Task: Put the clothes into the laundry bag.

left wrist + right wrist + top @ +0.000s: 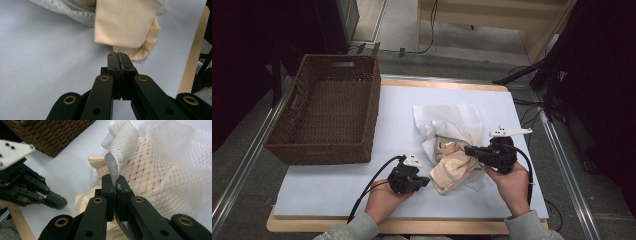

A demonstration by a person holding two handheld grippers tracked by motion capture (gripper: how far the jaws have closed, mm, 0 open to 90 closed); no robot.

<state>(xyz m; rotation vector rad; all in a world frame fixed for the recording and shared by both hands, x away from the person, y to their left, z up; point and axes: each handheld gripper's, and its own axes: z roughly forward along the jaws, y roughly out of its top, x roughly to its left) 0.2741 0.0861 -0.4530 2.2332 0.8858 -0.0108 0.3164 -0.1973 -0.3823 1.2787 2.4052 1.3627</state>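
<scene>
right gripper (115,185) has its jaws pinched tight on the grey zipper edge (111,166) of a white mesh laundry bag (451,122), which spreads ahead of and beside it on the white table mat (337,185). cream garment (453,169) lies partly inside the mesh and spills out below the right gripper toward the left gripper (117,55), whose jaws are pressed fully together with nothing between them, tips just short of the garment's folded edge. brown wicker basket (287,131) stands well apart, beyond the left gripper.
</scene>
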